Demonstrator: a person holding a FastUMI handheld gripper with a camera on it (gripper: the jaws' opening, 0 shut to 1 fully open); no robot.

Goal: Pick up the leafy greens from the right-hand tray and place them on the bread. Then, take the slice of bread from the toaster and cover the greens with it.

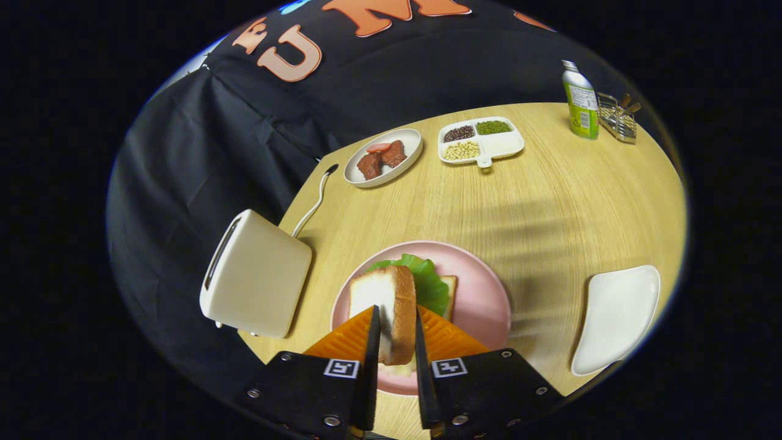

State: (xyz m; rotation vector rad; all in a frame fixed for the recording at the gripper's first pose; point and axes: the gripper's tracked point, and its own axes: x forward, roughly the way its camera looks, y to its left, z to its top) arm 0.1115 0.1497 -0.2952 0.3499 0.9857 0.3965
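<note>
The slice of bread (391, 305) is pinched upright between the gripper (396, 330) fingers above the pink plate (482, 293), apparently clear of the leafy greens (427, 284); it should be tipped flat and centred before release.

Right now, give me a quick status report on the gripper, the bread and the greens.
Gripper shut on toasted bread slice, held on edge above round pink plate. Green leafy lettuce already on lower bread. Nothing blocking the drop.

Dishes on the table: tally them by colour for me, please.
Pink plate: 1
White dishes: 3, the oval plate, divided tray and empty tray
Total: 4
The hand-held gripper holds a bread slice over the pink plate.
</note>
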